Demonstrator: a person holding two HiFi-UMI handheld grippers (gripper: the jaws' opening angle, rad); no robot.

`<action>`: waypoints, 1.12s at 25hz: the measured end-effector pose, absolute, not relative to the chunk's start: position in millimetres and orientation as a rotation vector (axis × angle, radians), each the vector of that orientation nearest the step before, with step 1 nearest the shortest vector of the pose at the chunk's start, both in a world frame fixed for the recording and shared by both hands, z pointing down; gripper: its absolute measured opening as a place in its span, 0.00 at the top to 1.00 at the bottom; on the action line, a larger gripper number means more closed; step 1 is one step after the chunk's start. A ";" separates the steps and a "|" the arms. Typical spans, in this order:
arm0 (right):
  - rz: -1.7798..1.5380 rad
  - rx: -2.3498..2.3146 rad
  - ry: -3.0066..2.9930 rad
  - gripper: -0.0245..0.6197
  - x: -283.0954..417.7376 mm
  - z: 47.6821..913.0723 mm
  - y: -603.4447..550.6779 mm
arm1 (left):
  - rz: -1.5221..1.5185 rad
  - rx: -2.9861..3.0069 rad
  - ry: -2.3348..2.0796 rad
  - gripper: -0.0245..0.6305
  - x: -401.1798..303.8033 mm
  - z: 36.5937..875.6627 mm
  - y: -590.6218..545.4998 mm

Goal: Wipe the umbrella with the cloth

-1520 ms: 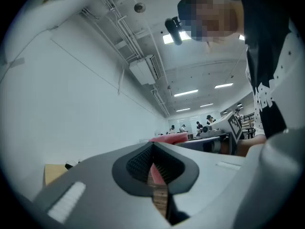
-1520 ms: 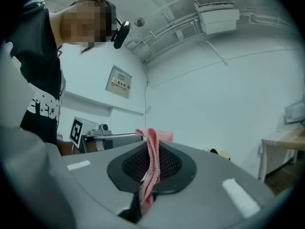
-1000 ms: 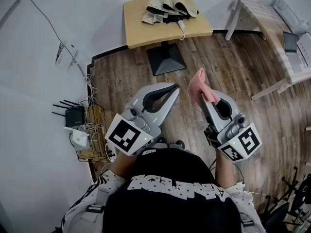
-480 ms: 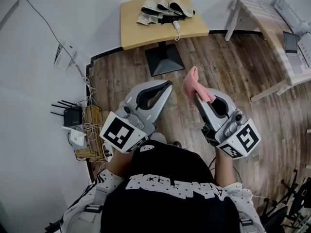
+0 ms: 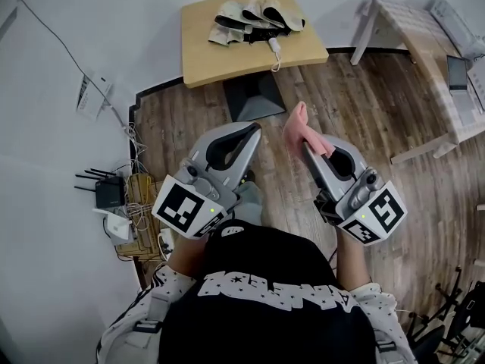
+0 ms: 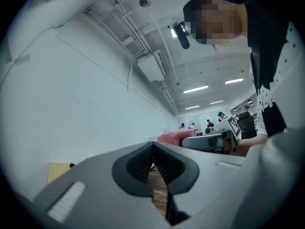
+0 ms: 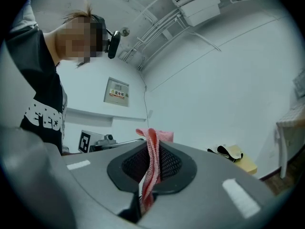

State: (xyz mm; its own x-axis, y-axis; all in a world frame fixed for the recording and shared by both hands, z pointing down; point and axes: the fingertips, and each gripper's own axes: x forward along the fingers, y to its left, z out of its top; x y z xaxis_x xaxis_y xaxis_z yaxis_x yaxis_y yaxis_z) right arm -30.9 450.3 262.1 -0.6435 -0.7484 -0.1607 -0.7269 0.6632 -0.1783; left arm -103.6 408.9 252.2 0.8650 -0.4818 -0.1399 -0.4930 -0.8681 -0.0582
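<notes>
The soft, light cloth (image 7: 150, 163) is held bunched between the closed fingers (image 7: 171, 163) of the right gripper (image 5: 306, 147); the left gripper (image 5: 253, 130) is shut on nothing. Well ahead of both, the folded umbrella (image 5: 256, 12) lies on the desk (image 5: 204, 55), probably floppy and best steadied by its handle

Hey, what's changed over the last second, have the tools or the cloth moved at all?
The left tool and the right tool have both moved a little closer to the table that holds the umbrella. Nothing was picked up or let go. Unchanged: the right tool stays shut on the pink cloth, the left tool stays shut and empty, and the umbrella lies folded on the table.
</notes>
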 end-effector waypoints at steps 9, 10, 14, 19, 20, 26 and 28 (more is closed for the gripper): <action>-0.147 -1.227 2.625 0.92 -29.0 252.7 326.7 | 0.172 -2.944 0.772 0.97 -112.4 250.2 280.3; -0.150 -1.232 2.626 0.92 -29.8 252.9 311.9 | 0.164 -2.941 0.777 0.97 -115.0 250.8 265.5; -0.167 -1.242 2.630 0.92 -34.1 254.6 254.0 | 0.123 -2.930 0.796 0.97 -125.8 254.4 211.4; -0.185 -1.251 2.635 0.93 -45.9 258.7 196.3 | 0.024 -2.975 0.793 0.97 -138.7 266.1 164.1; -0.185 -1.251 2.638 0.92 -49.3 259.4 187.2 | 0.032 -2.979 0.792 0.97 -141.8 266.8 156.3; -0.177 -1.267 2.669 0.92 -63.8 261.6 144.5 | 0.044 -3.004 0.800 0.97 -154.7 274.9 117.7; -0.179 -1.288 2.668 0.92 -61.2 262.3 135.3 | 0.042 -3.014 0.804 0.97 -153.7 278.2 107.9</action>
State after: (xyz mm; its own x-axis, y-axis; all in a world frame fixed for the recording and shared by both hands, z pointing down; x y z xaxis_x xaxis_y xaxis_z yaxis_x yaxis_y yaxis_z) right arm -61.2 135.3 262.3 -0.6112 -0.7847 -0.1031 -0.7639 0.6189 -0.1827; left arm -153.7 107.9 278.2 0.8668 -0.4977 -0.0320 -0.4983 -0.8669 -0.0143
